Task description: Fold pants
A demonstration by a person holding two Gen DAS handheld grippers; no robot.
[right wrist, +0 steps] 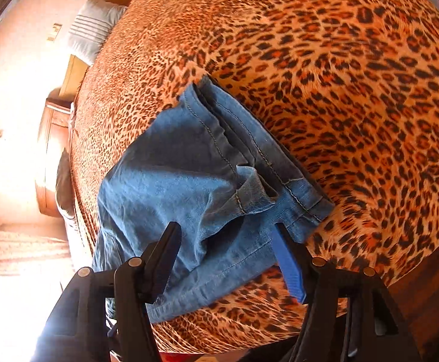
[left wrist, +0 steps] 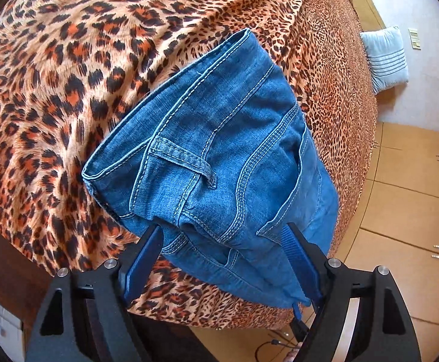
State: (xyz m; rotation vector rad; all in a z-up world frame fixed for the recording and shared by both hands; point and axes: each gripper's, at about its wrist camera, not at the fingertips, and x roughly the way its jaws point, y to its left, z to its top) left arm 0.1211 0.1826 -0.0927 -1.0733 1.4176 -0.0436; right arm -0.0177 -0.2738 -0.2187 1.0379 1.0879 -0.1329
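Observation:
Blue denim pants lie folded on a leopard-print bedspread. The left wrist view shows the waistband end with a belt loop and back seams. My left gripper is open, its fingers wide apart over the near edge of the pants. The right wrist view shows the leg-hem end of the pants, hems stacked and partly rumpled. My right gripper is open, its fingers either side of the near hem edge, not closed on the cloth.
The bedspread covers the bed. A pale striped pillow stands against the wall beyond the bed; it also shows in the right wrist view. Tiled floor and wooden furniture lie beside the bed edge.

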